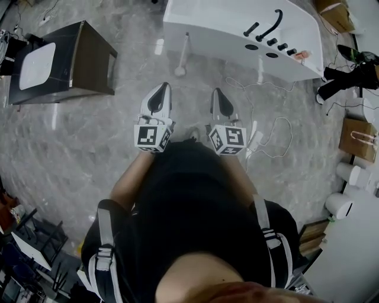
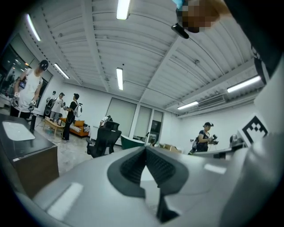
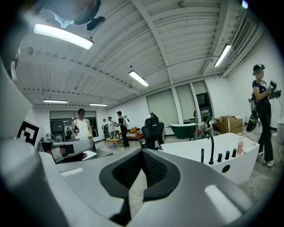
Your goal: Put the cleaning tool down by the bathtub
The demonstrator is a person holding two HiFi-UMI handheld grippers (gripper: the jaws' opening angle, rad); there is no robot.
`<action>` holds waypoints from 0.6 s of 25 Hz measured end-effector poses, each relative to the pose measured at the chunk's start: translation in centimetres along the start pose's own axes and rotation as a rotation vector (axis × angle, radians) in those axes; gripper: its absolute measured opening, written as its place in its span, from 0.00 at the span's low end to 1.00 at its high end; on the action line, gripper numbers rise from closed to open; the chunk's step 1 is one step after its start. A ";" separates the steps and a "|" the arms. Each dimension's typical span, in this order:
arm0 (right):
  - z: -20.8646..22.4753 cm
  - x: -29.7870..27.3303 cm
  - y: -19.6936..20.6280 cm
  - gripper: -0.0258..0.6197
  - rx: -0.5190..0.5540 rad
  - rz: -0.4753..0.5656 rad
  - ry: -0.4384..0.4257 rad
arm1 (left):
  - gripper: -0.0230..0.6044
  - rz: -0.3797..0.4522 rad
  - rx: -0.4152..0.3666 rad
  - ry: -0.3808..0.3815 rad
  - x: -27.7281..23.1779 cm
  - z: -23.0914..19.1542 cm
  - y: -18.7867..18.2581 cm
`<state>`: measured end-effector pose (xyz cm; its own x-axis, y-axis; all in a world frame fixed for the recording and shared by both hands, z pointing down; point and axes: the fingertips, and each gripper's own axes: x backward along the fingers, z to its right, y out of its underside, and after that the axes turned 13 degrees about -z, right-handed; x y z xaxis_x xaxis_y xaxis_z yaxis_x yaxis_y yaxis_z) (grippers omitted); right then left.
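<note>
Head view: left gripper [image 1: 161, 89] and right gripper [image 1: 218, 93] side by side in front of the torso, both pointing toward the white bathtub [image 1: 207, 18]. Cleaning tool [image 1: 183, 54] down on the grey floor [image 1: 89, 136] just beside the tub's near wall, well apart from both grippers. Left gripper view: pads [image 2: 131, 168] closed tip to tip, nothing between. Right gripper view: pads [image 3: 128, 170] likewise pressed together, empty; bathtub off to the right, black faucet [image 3: 210, 148] on its rim.

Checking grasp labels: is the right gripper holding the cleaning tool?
No, the right gripper is shut with nothing between its jaws, and the cleaning tool sits on the floor beside the bathtub.
</note>
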<state>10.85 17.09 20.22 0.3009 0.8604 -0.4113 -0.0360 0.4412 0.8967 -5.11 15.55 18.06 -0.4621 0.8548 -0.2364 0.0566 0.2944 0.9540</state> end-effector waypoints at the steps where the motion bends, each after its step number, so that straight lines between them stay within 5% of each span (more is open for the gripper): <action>1: 0.0 -0.1 -0.2 0.04 -0.006 0.001 0.001 | 0.05 -0.001 -0.002 0.003 -0.1 0.0 0.0; 15: 0.1 -1.4 0.0 0.04 -0.011 -0.053 0.010 | 0.05 -0.003 -0.006 -0.002 -0.1 -1.1 -0.7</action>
<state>10.49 15.88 20.79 0.2927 0.8383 -0.4600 -0.0311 0.4892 0.8716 -6.05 14.79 17.63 -0.4603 0.8549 -0.2394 0.0502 0.2943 0.9544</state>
